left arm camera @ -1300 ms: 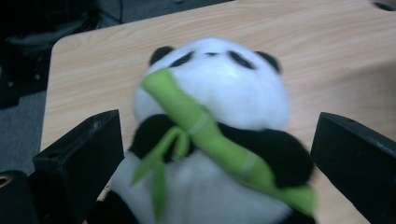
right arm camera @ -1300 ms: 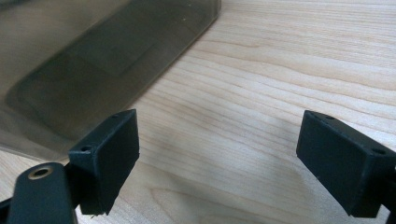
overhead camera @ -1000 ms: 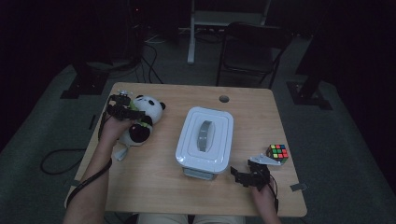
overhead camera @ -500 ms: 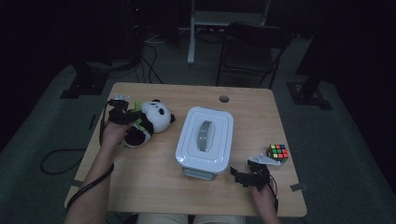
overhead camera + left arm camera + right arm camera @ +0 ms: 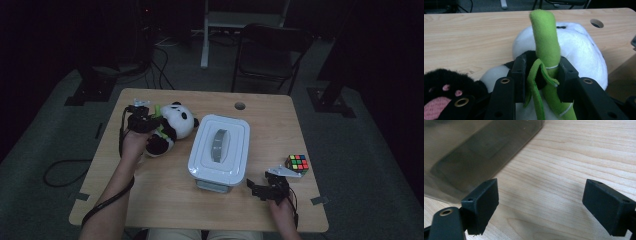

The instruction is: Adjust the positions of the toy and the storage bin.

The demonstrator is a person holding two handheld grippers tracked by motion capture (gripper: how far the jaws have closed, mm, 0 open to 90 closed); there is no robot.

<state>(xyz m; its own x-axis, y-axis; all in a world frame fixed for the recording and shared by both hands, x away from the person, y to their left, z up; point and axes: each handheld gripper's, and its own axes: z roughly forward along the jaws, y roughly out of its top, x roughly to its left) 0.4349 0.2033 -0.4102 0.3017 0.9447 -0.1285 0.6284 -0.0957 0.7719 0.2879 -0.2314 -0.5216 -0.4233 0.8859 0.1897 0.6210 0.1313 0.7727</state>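
A dim room with dark floor surrounds a pale wooden tabletop [image 5: 165, 200]. Nearest the person, the right tool [image 5: 263, 189] rests low on the wood with its jaws spread wide and nothing between them, just beside the front corner of the white lidded box [image 5: 219, 150]; it has not moved. A colour cube [image 5: 297, 163] sits a little past it. Farther back on the left, the left tool [image 5: 145, 120] has just closed its jaws on the panda toy [image 5: 172, 127], gripping the green bamboo stalk [image 5: 546, 50] on its chest. Since a second ago the panda has shifted across the tabletop toward the box, so the pick-up looks secured and a carry toward the box seems under way
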